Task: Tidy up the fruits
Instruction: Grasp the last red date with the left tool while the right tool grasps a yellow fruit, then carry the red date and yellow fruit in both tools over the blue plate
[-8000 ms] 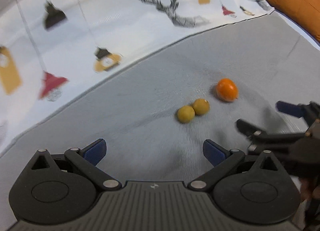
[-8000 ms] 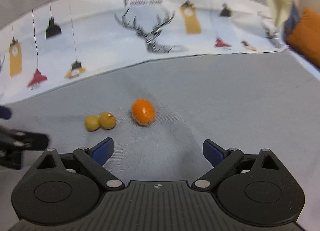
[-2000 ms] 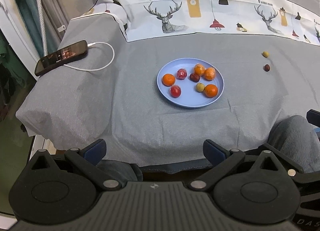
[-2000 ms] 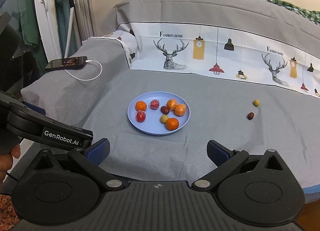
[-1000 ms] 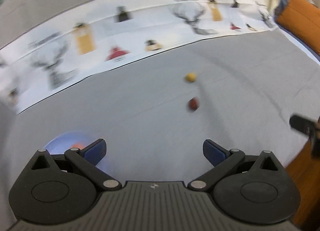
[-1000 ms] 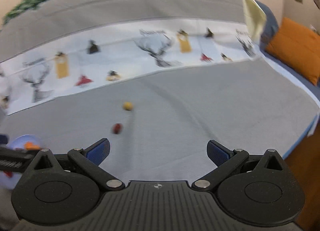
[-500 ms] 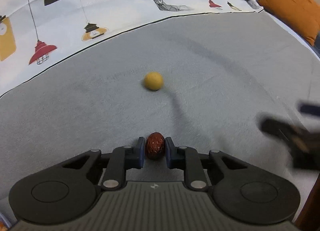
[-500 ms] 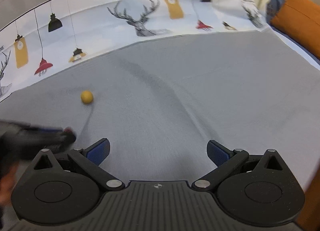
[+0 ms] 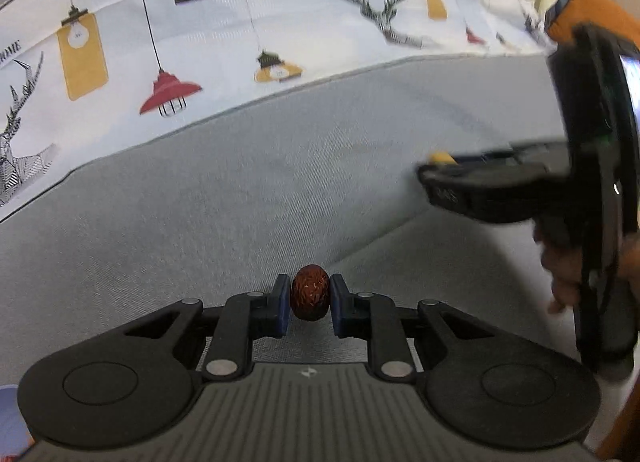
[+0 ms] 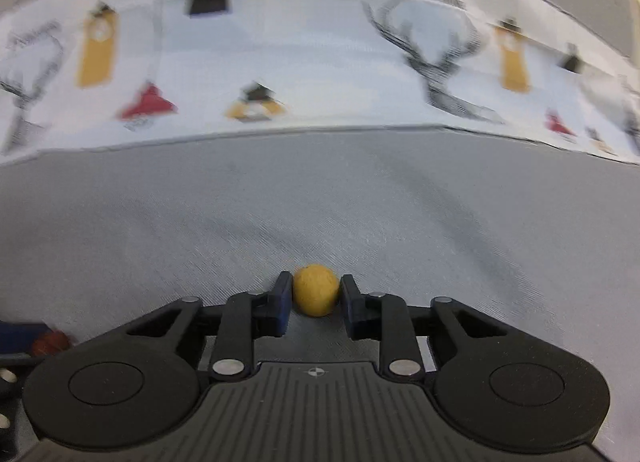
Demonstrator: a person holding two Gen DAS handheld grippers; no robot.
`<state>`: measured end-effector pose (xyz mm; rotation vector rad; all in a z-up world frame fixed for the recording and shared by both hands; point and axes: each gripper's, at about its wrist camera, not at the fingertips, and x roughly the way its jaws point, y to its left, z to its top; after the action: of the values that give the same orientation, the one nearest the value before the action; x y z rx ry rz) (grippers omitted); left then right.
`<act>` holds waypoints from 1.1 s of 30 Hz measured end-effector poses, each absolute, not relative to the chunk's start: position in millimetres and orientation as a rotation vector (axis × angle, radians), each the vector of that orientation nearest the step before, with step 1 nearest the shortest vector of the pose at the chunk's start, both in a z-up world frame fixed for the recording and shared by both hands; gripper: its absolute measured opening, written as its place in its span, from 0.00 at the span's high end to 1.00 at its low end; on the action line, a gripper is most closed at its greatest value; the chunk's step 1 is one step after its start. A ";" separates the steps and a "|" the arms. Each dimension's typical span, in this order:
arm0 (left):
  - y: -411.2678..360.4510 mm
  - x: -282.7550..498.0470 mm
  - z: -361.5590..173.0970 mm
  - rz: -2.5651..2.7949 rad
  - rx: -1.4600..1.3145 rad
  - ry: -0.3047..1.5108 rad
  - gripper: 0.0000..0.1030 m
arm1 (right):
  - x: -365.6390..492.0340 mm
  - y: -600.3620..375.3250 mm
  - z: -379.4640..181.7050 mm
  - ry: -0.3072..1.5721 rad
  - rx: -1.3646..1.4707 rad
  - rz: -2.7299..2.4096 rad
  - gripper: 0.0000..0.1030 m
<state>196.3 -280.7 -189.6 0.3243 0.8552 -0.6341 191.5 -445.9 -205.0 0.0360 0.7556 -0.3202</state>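
Observation:
My left gripper [image 9: 310,298] is shut on a small dark red fruit [image 9: 310,297], its blue pads pressing both sides just above the grey cloth. My right gripper [image 10: 315,294] is shut on a small round yellow fruit [image 10: 315,289]. In the left wrist view the right gripper [image 9: 436,166] comes in from the right, blurred, with a sliver of the yellow fruit [image 9: 440,158] at its tip and a hand behind it. The right wrist view catches the red fruit [image 10: 50,342] at its lower left edge, beside the left gripper's blue finger [image 10: 20,332].
A grey cloth [image 9: 200,222] covers the surface, with a white printed band of lamps and deer [image 9: 240,34] behind it. An orange cushion [image 9: 592,10] sits at the far right. A sliver of the blue plate [image 9: 10,418] shows at the lower left.
The right gripper moved in over the yellow fruit and closed on it. The left gripper stayed shut on the red fruit and shifted, so the yellow fruit now appears far to its right.

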 end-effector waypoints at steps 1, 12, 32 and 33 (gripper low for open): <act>-277.2 191.9 -181.6 -0.633 0.311 0.848 0.78 | 183.9 -445.0 -199.1 0.750 0.054 -0.352 0.75; -166.0 77.6 -53.9 -0.611 0.218 0.793 0.78 | 13.0 -375.8 -89.7 0.587 0.235 -0.299 0.74; 49.9 -103.1 3.9 -0.349 0.061 0.760 0.78 | -154.9 -132.8 -27.9 0.620 -0.019 0.105 0.74; 52.7 -105.0 6.0 -0.346 0.055 0.754 0.78 | -157.2 -129.0 -25.4 0.615 -0.029 0.109 0.74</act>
<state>-105.0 52.7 6.0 0.0551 0.7539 -0.3457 -157.2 -129.0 -25.4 -0.0292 0.6148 0.1091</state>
